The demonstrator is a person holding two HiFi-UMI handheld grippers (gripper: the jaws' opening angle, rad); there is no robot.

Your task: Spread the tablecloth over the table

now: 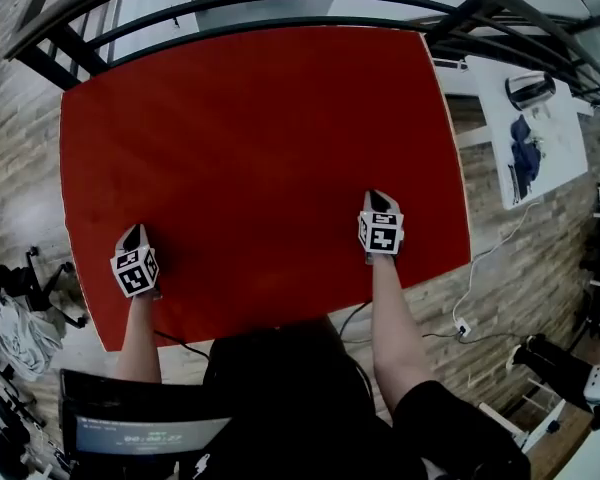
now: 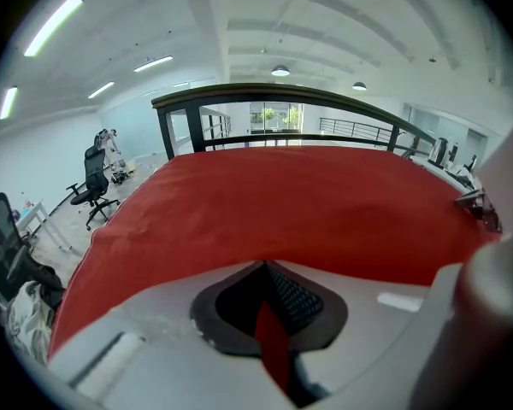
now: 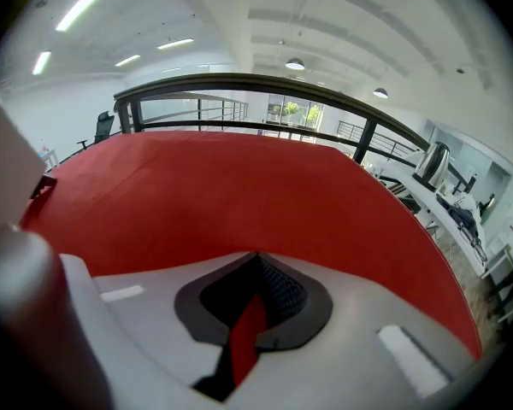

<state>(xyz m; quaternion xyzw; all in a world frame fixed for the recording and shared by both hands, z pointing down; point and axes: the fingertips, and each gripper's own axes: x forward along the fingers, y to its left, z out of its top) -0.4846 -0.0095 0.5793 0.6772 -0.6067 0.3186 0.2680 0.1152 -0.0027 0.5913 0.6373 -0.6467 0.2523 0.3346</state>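
A person's forearms (image 1: 395, 328) reach forward. The left gripper (image 1: 134, 236) and right gripper (image 1: 378, 204) each have jaws pressed together, pinching the near edge of the red tablecloth (image 1: 260, 148), which lies spread flat ahead of both.

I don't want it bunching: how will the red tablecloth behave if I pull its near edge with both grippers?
Probably floppy: the tablecloth pinches to a thin fold in the shut left gripper and right gripper. Likely light: two pinches hold its edge. May ripple; its left edge looks wavy.
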